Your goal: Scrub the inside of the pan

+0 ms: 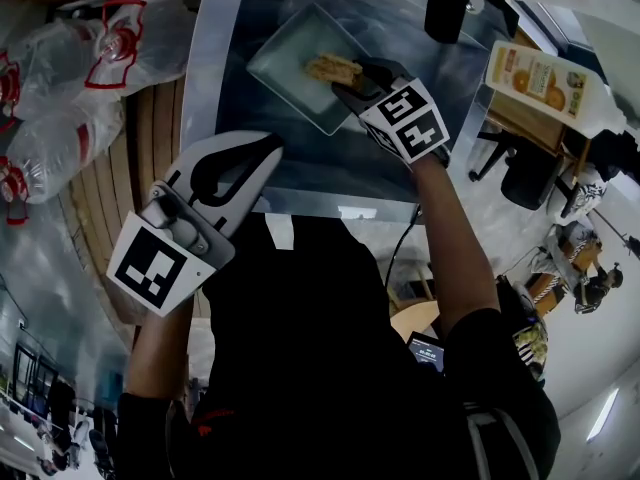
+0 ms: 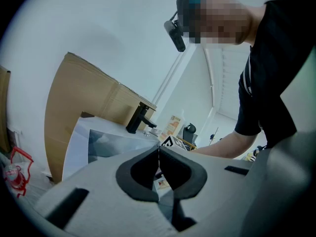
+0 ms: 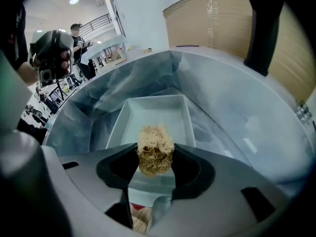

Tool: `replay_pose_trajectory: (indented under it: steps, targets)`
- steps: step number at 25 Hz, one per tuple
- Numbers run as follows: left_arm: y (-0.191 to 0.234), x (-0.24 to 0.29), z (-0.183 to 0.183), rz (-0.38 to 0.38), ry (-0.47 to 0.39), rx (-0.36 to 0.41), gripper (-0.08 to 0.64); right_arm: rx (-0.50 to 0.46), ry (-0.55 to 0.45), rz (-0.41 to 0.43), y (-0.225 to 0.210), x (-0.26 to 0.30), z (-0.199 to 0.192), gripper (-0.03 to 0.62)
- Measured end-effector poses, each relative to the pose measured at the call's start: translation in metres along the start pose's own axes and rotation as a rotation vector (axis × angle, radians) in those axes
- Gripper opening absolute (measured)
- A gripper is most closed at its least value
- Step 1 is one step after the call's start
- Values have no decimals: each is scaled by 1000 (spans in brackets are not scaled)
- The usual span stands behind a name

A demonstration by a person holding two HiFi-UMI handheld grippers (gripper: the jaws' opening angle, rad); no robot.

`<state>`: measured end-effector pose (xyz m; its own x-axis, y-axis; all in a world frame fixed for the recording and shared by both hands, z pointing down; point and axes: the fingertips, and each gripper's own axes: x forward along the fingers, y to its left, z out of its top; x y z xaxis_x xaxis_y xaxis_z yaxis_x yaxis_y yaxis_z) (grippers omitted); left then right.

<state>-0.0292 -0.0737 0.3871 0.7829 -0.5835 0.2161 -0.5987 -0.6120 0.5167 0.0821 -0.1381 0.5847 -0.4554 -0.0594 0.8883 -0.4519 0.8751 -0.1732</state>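
Just beyond the tips of the right hand-held gripper (image 1: 347, 80), head view: a pale rectangular pan (image 1: 285, 63) lies in the metal sink (image 1: 400, 28). The tan fibrous scrubber (image 1: 333, 68) carried by this gripper sits over the pan's corner nearest the gripper; contact with the pan's floor cannot be judged. The left hand-held gripper (image 1: 272, 148) is held near the sink's edge, well apart from the pan. Left gripper view: the jaws meet at their tips with nothing between them, and a black faucet (image 2: 139, 117) stands ahead. Right gripper view: the jaws press on both sides of the scrubber (image 3: 155, 149), with the pan (image 3: 153, 110) directly ahead of and below the tips, inside the sink (image 3: 232, 107).
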Motion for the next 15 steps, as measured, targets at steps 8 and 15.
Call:
replay_pose_trajectory:
  steps: [8, 15]
  targets:
    - [-14, 10, 0, -14, 0, 17, 23, -8, 67, -5, 2, -11, -26, 199]
    - [-23, 15, 6, -23, -3, 27, 23, -5, 102, 5, 3, -20, -41, 199]
